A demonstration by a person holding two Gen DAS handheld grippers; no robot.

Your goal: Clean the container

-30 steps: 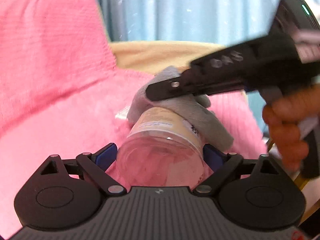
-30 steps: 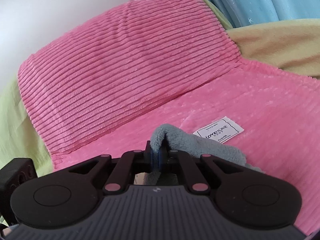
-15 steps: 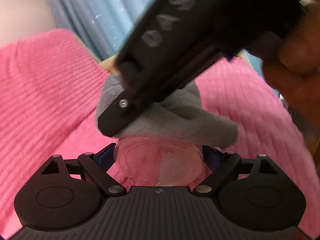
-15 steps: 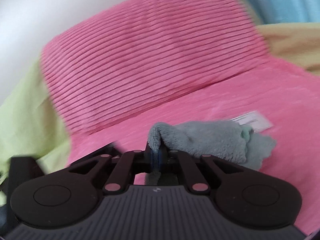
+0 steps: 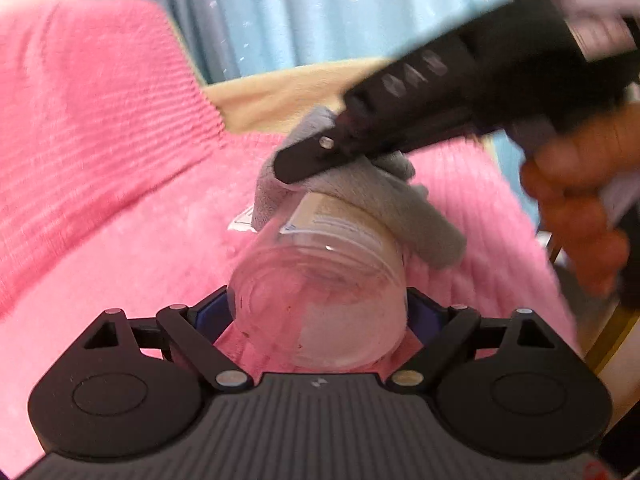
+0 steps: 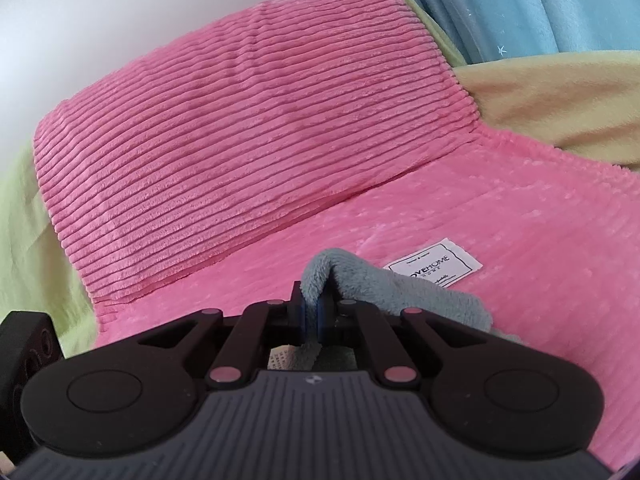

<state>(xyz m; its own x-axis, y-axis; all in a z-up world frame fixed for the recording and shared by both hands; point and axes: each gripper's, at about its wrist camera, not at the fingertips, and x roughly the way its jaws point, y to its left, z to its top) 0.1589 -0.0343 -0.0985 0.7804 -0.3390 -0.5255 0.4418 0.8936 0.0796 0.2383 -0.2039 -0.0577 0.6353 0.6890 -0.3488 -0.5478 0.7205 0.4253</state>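
Left wrist view: the left gripper [image 5: 318, 312] clamps a clear plastic jar [image 5: 320, 296] between its blue pads, base toward the camera, over a pink ribbed blanket [image 5: 120, 248]. Its jaws closed in over the last second and now press the jar's sides. A pale label [image 5: 340, 220] wraps the jar; its print is too blurred to read. The right gripper [image 5: 288, 170], held by a hand [image 5: 580, 216], lays a grey cloth [image 5: 400, 204] on the jar's far end.

Right wrist view: the right gripper [image 6: 313, 312] is pinched tight on the grey cloth [image 6: 384, 288]. A white tag [image 6: 436, 266] on the blanket [image 6: 520, 240] reads "LOVEHOME".
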